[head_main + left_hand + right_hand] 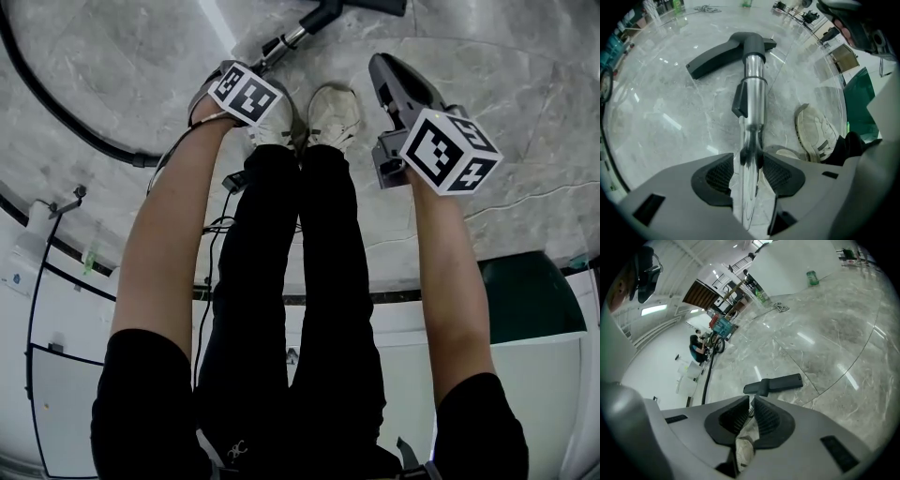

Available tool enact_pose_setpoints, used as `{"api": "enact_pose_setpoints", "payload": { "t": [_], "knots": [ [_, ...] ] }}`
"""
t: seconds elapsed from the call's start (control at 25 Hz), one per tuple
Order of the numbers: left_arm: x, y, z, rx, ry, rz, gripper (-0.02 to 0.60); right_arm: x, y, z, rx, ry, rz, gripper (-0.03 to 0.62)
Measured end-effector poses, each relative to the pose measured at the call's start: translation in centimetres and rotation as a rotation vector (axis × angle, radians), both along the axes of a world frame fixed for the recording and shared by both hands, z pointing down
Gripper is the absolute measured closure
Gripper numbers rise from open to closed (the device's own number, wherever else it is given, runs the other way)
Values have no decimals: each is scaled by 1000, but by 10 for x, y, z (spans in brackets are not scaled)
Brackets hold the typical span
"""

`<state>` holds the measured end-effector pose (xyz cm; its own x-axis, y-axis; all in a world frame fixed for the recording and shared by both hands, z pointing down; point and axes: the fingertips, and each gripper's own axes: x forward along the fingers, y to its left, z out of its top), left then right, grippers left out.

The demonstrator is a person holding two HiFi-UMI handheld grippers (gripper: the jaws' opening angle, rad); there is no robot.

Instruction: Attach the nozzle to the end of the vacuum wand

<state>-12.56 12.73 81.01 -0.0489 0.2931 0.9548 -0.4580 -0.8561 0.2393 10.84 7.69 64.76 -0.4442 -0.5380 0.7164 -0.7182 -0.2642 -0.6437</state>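
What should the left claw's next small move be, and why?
Probably lower the wand to the floor before letting go: the nozzle already sits on its end, the left claw alone grips the wand, and the right claw is shut and empty.

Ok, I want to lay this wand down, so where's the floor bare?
Bare floor lies left of the wand, between the nozzle and the hose, and again right of the right gripper. Crowded: around the shoes and legs.

- The left arm (173, 234) reached steeply down, and the left gripper (749, 160) clamped the wand (753, 89) between its pads.
- The right arm (452, 281) stretched forward, and the right gripper (751, 401) was empty, jaws seemingly together.
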Motion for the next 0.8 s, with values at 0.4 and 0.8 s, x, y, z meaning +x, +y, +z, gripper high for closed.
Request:
{"api": "enact_pose_setpoints", "payload": {
  "t": [0.4,0.8],
  "knots": [
    [5,-62,-157,273,188,-184,507,1,-21,-106,118,147,-91,579],
    [76,-173,-485,572,577,-612,571,8,-73,-395,407,373,17,579]
  ]
}}
